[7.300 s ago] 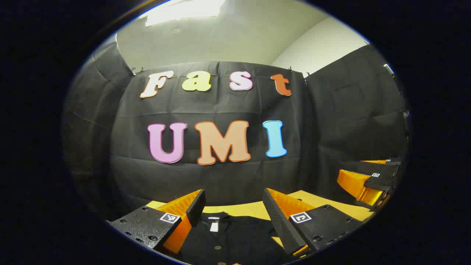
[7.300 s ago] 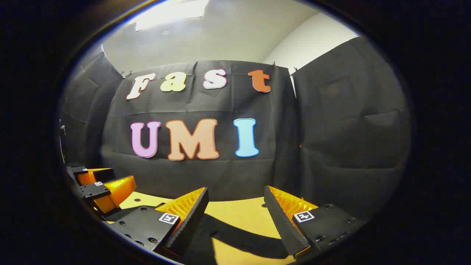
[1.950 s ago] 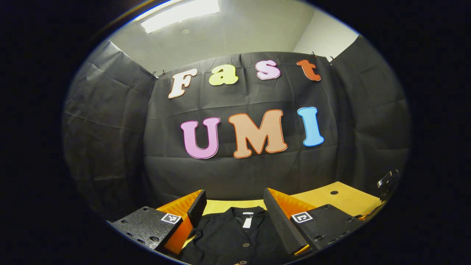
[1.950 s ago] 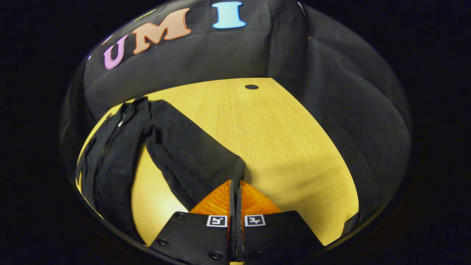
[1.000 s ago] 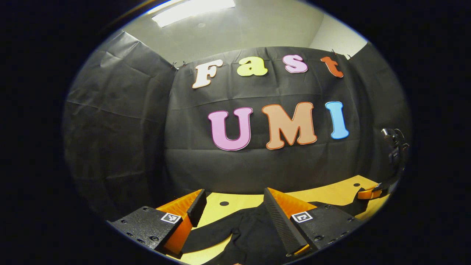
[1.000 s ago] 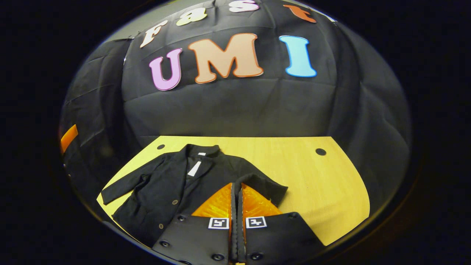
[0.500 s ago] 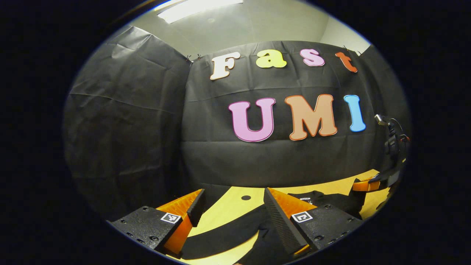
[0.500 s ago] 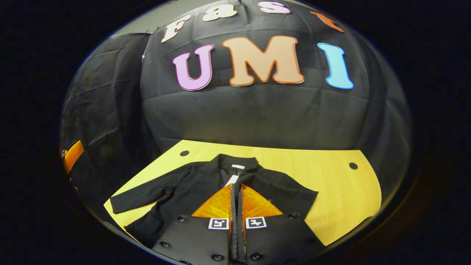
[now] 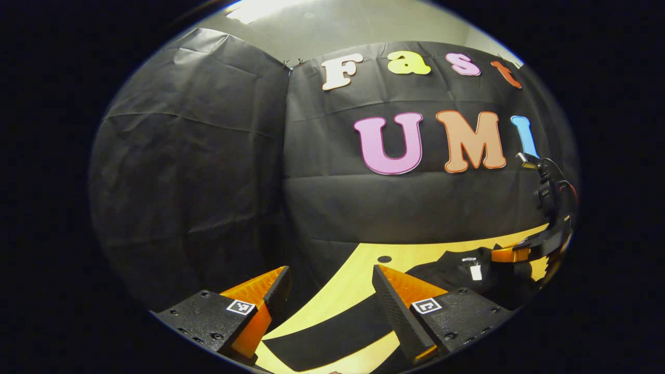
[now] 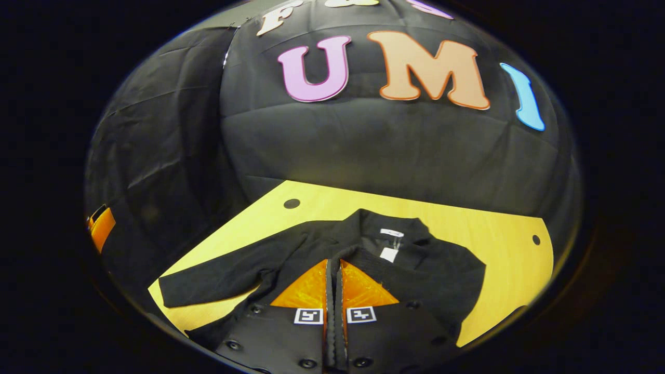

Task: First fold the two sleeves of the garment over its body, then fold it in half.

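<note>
A black button-front jacket [image 10: 441, 280] lies flat on the yellow wooden table [image 10: 499, 228], collar with a white tag at the far side. My right gripper [image 10: 335, 262] is shut on the cuff of the right sleeve [image 10: 395, 265], holding it over the jacket's chest. The left sleeve [image 10: 218, 280] lies stretched out to the left on the table. In the left gripper view my left gripper [image 9: 330, 272] is open just above that left sleeve [image 9: 332, 332], nothing between its fingers. The right gripper [image 9: 511, 254] is seen at the far right over the jacket body [image 9: 452, 270].
Black cloth walls stand close behind the table and on both sides. Round holes [image 10: 291, 203] [image 10: 536, 240] mark the table's far corners. Bare table top [image 9: 332, 291] shows beyond the left sleeve. An orange part of the left gripper [image 10: 101, 226] sits at the far left edge.
The right gripper has carried the right sleeve's cuff leftward from the bare table onto the jacket's chest. The left gripper has swung left, from over the collar to over the left sleeve, staying open.
</note>
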Available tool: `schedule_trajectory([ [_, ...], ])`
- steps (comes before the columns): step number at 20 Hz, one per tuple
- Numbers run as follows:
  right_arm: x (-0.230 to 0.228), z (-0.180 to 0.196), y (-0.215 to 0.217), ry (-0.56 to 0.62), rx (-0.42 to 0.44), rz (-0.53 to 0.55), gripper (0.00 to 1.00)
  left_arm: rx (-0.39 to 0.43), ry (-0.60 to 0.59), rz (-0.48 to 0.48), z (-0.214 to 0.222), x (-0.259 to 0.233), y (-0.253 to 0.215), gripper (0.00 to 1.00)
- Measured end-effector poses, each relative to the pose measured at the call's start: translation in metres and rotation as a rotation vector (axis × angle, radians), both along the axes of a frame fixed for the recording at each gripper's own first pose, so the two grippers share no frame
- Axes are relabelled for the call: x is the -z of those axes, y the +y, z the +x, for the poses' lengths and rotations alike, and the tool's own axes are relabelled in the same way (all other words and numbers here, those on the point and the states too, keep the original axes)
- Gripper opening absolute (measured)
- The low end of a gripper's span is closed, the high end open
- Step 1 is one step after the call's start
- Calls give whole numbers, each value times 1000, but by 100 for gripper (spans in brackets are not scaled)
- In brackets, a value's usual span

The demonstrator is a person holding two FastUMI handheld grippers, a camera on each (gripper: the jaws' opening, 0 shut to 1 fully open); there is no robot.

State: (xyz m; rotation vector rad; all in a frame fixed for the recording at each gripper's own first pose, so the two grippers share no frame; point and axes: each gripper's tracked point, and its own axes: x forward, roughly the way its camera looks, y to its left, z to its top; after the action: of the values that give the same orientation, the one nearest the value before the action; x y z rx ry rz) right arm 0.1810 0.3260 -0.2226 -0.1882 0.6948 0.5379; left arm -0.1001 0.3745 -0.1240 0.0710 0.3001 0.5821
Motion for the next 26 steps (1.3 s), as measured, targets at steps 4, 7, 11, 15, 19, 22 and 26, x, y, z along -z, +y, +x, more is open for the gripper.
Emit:
schedule_trajectory([
  [4, 14, -10, 48, 29, -54, 33, 3, -49, 56, -22, -20, 25, 28, 93],
  [7, -3, 6, 64, -86, -46, 76, 92, -77, 99, -46, -29, 48, 42, 94],
  [11, -32, 15, 53, -178, -18, 83, 99, -93, 175, -110, -38, 91, 53, 96],
  [15, -48, 24, 25, -213, 36, 59, 100, -100, 286, -188, -51, 139, 57, 95],
  [19, -60, 24, 5, -249, 58, 26, 99, -112, 357, -246, -59, 172, 60, 95],
  [22, -65, 21, -3, -265, 61, 4, 99, -126, 413, -288, -68, 195, 57, 96],
  [26, -66, 18, -11, -275, 71, -16, 98, -145, 470, -320, -80, 217, 53, 95],
])
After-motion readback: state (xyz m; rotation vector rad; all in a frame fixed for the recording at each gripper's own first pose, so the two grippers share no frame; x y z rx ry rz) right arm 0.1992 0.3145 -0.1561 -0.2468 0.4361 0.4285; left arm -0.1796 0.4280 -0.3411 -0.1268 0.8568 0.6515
